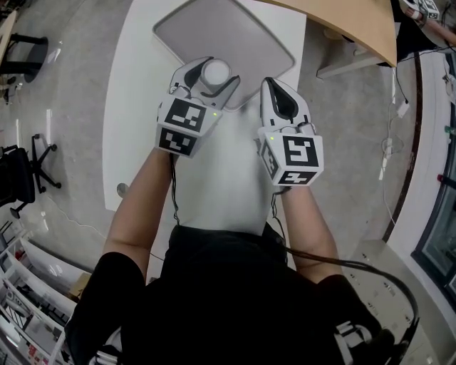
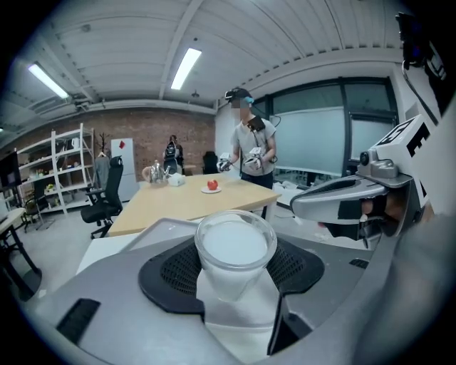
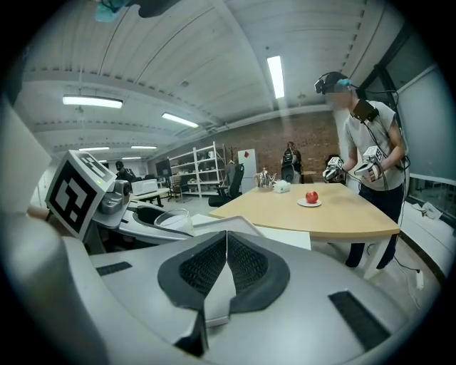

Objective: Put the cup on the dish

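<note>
Apparently free dish (image 1: 235,32) beyond cup (image 1: 215,71)

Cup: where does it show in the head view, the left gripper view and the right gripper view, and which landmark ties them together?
Head view: the cup is upper centre, between the left gripper's jaws, over the grey dish's near corner.
Left gripper view: the cup is dead centre, between the jaws.
Right gripper view: the cup is left of centre.
Shared landmark: the wooden table beyond the cup.
</note>
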